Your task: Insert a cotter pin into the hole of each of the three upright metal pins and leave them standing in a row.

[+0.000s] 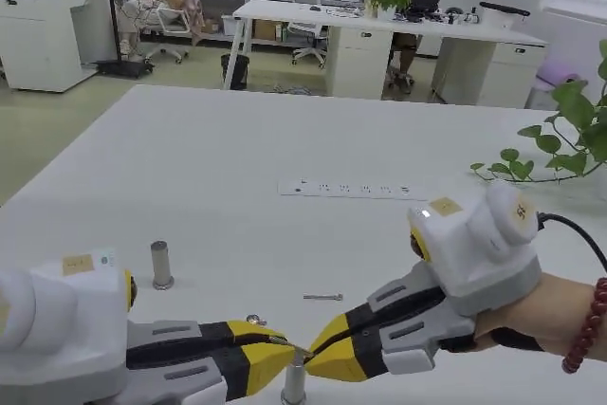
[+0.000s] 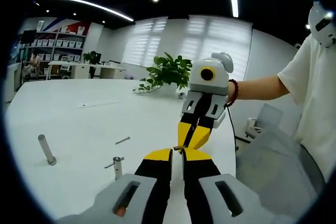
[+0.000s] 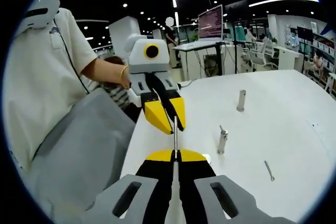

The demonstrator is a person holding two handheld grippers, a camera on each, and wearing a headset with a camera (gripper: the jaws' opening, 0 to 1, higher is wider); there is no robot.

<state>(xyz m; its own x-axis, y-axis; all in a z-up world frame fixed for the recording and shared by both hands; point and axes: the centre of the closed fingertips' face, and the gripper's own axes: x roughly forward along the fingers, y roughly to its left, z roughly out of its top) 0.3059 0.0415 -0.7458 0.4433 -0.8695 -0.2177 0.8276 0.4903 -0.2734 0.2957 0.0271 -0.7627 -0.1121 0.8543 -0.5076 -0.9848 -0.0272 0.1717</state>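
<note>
Where the two tools meet tip to tip over the near edge of the white workbench (image 1: 285, 139), the left gripper (image 1: 283, 346) and the right gripper (image 1: 311, 356) both have their yellow-tipped jaws closed. Each pinches one end of the same thin metal cotter pin (image 3: 175, 139), which spans the small gap between them. Directly below that meeting point stands a short upright grey metal pin (image 1: 294, 384), its top just under the tips. In the left gripper view, a second upright metal pin (image 2: 118, 167) stands nearby with a cotter pin already through its top. A third, bare upright metal pin (image 1: 161, 263) stands farther off to the left. A loose cotter pin (image 1: 322, 297) lies flat on the bench beyond the grippers, apart from all three pins.
</note>
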